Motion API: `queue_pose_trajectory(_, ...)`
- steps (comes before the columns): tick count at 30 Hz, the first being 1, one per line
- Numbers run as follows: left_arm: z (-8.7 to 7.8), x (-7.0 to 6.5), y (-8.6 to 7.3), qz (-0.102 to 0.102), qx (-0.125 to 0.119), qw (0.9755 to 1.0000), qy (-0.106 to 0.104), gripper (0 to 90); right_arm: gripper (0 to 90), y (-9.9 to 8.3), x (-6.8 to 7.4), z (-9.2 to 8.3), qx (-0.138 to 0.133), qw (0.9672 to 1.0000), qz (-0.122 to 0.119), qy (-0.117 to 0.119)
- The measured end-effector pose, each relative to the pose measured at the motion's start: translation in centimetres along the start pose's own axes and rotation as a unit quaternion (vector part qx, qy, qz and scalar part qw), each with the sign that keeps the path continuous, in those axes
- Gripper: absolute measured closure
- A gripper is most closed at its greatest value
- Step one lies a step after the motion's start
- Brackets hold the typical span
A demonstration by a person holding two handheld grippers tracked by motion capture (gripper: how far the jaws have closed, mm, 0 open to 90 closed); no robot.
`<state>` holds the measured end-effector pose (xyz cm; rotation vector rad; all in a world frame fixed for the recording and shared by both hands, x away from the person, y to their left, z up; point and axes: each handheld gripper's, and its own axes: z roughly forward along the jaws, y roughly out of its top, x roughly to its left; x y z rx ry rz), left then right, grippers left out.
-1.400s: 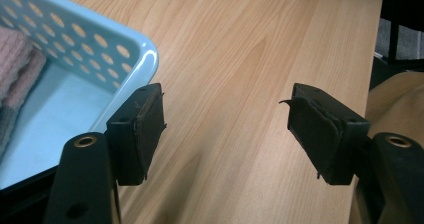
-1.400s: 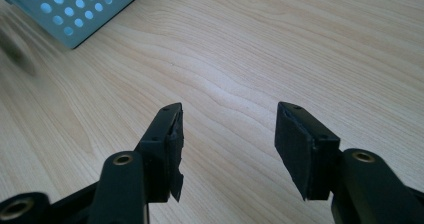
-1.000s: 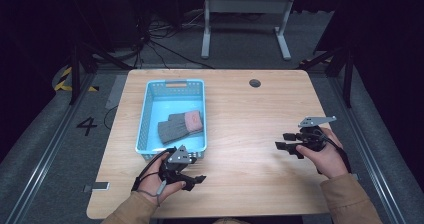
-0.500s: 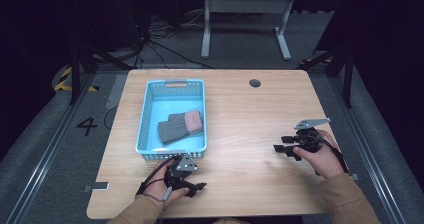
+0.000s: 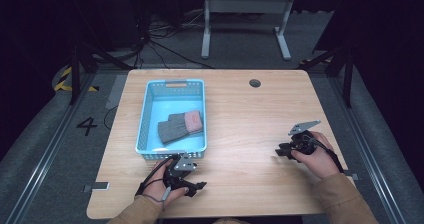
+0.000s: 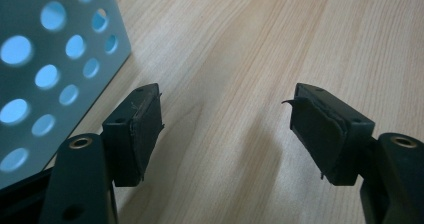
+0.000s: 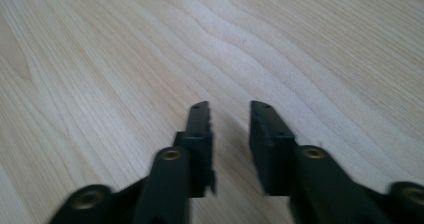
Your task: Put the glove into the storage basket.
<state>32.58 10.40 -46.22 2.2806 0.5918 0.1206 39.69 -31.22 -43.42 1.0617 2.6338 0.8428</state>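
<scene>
My left gripper rests low on the wooden table near its front edge, just in front of the blue basket. In the left gripper view its jaws stand wide open over bare wood, with the basket's perforated wall at the left. My right gripper lies at the table's right side and points left. Its jaws have just been closing. A narrow gap remains between them, and nothing is in it. A grey knitted item with a pink cuff lies inside the basket.
A round cable hole sits near the table's far edge. Bare wood stretches between the two grippers. A metal stand is on the floor behind the table.
The right gripper's jaws have drawn much closer together. Both hands have stayed nearly where they were.
</scene>
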Motion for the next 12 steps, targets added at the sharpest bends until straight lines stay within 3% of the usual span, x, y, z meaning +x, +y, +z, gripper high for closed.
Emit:
queue_pose_trajectory(2,-0.12,0.05,0.01,-0.002,-0.005,1.0,0.001,29.8,81.9,0.08,0.03,-0.05,0.013,0.9999,-0.009,0.007)
queue_pose_trajectory(5,-0.24,0.1,0.0,-0.005,-0.006,1.0,0.001,29.8,83.6,0.12,0.17,0.02,0.023,0.9996,-0.015,0.008)
queue_pose_trajectory(9,-0.37,0.13,-0.01,-0.004,-0.009,0.9999,0.003,29.9,81.0,0.24,0.21,-0.01,0.017,0.9997,-0.013,0.009)
queue_pose_trajectory(12,-0.44,0.17,0.01,-0.005,-0.01,0.9999,0.005,29.9,72.7,0.28,0.26,-0.04,0.006,0.9999,-0.01,0.01)
